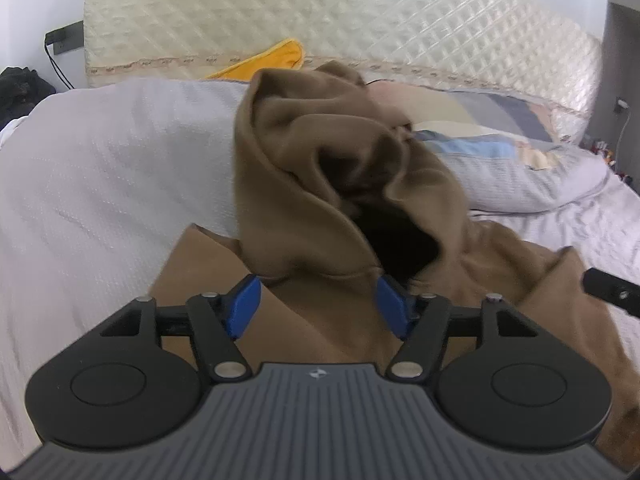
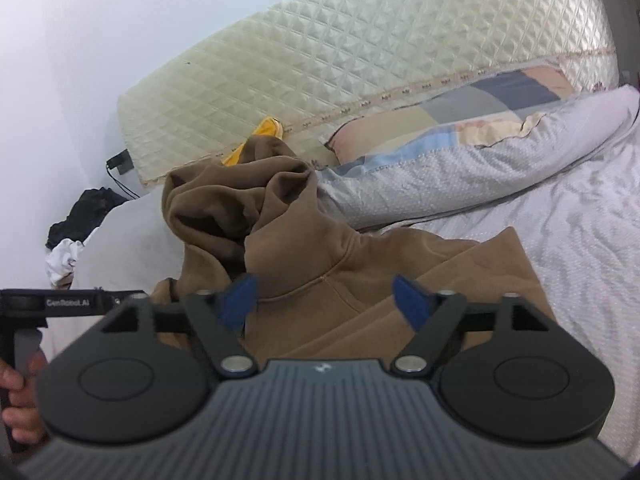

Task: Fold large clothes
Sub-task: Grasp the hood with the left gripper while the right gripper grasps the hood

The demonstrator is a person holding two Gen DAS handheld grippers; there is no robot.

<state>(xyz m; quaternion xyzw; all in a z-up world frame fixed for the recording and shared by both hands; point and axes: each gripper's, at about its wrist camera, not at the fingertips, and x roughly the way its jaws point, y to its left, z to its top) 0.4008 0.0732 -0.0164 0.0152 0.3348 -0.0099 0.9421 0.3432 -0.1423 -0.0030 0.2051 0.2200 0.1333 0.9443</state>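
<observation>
Left gripper (image 1: 318,306): matte black body with ribbed grey top plate bearing a small diamond logo, two round black discs, black linkage arms with silver rivets, blue plastic fingers (image 1: 244,308). Right gripper (image 2: 324,304): identical build. A black bar on the left gripper, in the right wrist view, reads "GenRobot.AI" (image 2: 68,303); the person's left hand (image 2: 18,404) shows no sleeve.

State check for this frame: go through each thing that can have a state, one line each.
brown hoodie: body flat on the bed, hood bunched up, unfolded.
left gripper: open, hood edge between the fingers, not pinched.
right gripper: open, holding nothing.
patchwork pillow: lying against the headboard.
</observation>
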